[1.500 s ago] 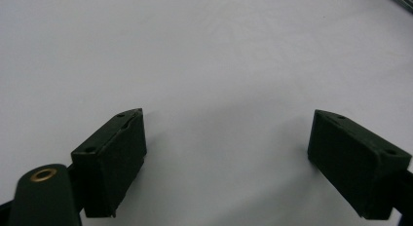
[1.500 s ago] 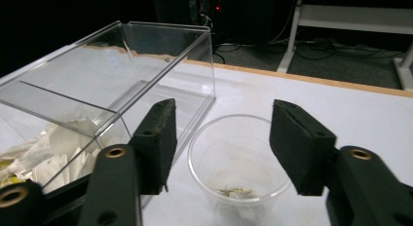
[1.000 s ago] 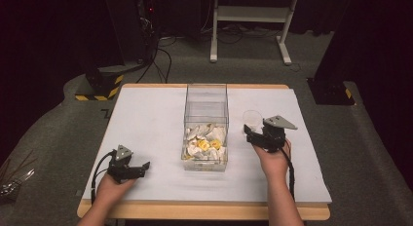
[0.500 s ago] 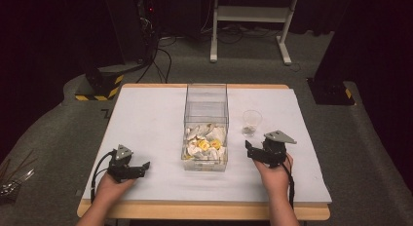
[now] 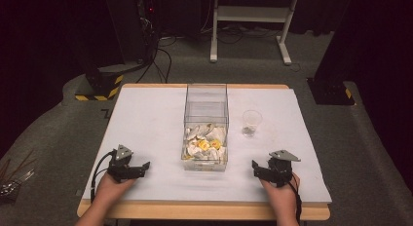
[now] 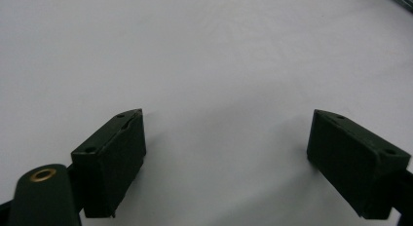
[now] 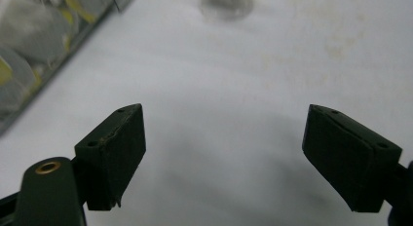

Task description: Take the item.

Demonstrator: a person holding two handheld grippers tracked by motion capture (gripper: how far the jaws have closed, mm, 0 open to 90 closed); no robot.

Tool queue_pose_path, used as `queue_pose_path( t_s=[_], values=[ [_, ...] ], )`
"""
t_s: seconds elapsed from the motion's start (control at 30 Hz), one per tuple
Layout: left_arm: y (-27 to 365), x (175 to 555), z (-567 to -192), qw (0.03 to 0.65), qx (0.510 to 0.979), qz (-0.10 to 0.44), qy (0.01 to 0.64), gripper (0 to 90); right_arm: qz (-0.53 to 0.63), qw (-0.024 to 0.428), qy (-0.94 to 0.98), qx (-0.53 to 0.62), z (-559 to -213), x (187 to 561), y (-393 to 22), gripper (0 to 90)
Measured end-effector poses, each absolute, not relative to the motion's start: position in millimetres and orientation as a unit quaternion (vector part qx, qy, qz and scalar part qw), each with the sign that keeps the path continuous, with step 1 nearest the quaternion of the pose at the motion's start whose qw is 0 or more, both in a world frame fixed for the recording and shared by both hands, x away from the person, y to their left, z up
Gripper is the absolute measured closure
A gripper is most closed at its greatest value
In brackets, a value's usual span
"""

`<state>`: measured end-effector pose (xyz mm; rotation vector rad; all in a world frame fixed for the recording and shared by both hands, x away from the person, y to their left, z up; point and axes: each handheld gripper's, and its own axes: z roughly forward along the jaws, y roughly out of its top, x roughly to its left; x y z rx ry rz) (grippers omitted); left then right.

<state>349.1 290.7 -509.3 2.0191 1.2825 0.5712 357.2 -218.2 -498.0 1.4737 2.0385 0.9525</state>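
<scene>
- The right gripper [image 5: 255,166] sits low over the white tabletop [image 5: 146,123] near its front edge, held in a hand [image 5: 280,194] that comes in from the bottom of the high view. Its jaws have just been opening and now stand wide apart — released, with only bare white surface between them in the right gripper view [image 7: 221,153].
- The left gripper [image 5: 144,166] rests at the front left of the tabletop, in the other hand [image 5: 109,189]. Its jaws are spread wide too, with nothing gripped; the left gripper view shows plain white surface between them [image 6: 226,158].
- A small clear plastic cup [image 5: 251,122] stands upright on the tabletop, well beyond the right gripper and just to the right of the box — apart from both.
- A tall clear box [image 5: 206,123] stands in the middle of the tabletop, between the two grippers and farther back. White and yellow pieces [image 5: 205,144] lie heaped in its bottom; what they are cannot be told.
</scene>
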Motion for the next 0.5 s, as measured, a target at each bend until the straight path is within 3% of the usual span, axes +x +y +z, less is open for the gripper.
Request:
queue_pose_path(
  t_s=[0.1,0.2,0.5],
  values=[
    [290,349,-510,0.336,0.772,0.217,0.494,14.4,0.322,0.227,0.749,0.533,-504,351,-218,15.0],
    [290,349,-509,0.336,0.772,0.218,0.493,14.4,0.304,0.260,0.752,0.524,-506,345,-209,13.2],
    [291,349,-509,0.335,0.773,0.218,0.492,14.4,0.306,0.241,0.749,0.535,-506,349,-212,10.4]
  ],
)
